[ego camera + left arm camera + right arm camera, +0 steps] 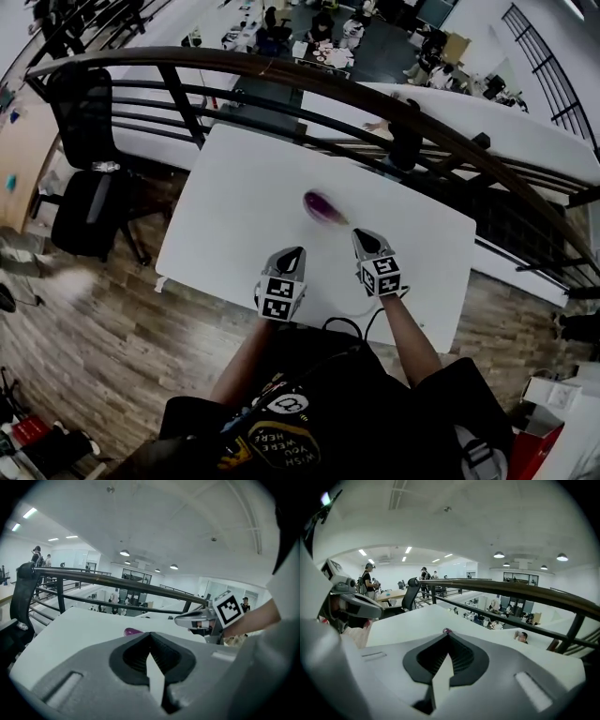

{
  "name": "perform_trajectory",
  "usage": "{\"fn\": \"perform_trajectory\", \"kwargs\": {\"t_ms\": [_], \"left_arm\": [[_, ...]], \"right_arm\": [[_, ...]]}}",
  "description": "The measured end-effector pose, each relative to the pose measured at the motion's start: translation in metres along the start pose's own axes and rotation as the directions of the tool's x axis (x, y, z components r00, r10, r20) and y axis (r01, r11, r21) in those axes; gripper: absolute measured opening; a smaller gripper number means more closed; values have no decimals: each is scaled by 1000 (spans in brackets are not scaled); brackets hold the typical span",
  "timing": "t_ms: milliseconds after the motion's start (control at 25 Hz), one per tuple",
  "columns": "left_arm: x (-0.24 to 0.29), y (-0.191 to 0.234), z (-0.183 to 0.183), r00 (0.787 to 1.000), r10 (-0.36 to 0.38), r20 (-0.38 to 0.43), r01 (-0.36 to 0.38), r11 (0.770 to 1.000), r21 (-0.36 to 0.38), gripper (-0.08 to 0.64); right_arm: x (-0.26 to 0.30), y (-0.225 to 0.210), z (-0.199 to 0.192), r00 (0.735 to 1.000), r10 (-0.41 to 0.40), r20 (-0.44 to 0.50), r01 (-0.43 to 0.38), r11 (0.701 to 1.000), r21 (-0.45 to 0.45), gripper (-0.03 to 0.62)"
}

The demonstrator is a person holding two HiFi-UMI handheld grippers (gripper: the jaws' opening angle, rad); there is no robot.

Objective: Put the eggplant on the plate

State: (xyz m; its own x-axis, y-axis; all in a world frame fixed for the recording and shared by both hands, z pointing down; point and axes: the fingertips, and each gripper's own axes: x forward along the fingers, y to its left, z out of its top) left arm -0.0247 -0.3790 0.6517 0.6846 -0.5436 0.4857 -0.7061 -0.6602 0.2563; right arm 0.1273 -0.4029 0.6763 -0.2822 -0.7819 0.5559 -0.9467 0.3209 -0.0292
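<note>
Head view: the eggplant (325,205) lies on the white bench (234,192), just ahead of the two hand-held grippers and apart from both. The left hand-held gripper (296,253) and the right hand-held gripper (362,237) each have their jaws closed together, holding nothing.

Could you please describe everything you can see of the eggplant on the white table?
The small purple eggplant looks smooth and glossy, an oval lying on its side near the middle of the white rectangular table. It lies free, with nothing gripping it. It is too small in every view to show a stem or surface detail.
</note>
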Motion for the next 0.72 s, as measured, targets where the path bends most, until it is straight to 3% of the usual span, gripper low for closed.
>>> {"fn": "perform_trajectory", "kwargs": {"t_ms": [280,400,560,720], "left_arm": [[-14,-60,9,997,23,79,-21,1000,-18,5],[-21,-91,11,995,14,98,-16,1000,17,5],[-33,-131,5,994,24,102,-32,997,74,5],[-45,-150,-2,993,41,109,-50,995,86,5]], "right_arm": [[-97,17,-14,991,-29,131,7,986,165,3],[-132,20,-24,986,-36,163,-2,975,224,3],[-174,20,-40,982,-18,190,-35,963,268,2],[-196,25,-43,976,21,217,-79,961,263,2]]}}
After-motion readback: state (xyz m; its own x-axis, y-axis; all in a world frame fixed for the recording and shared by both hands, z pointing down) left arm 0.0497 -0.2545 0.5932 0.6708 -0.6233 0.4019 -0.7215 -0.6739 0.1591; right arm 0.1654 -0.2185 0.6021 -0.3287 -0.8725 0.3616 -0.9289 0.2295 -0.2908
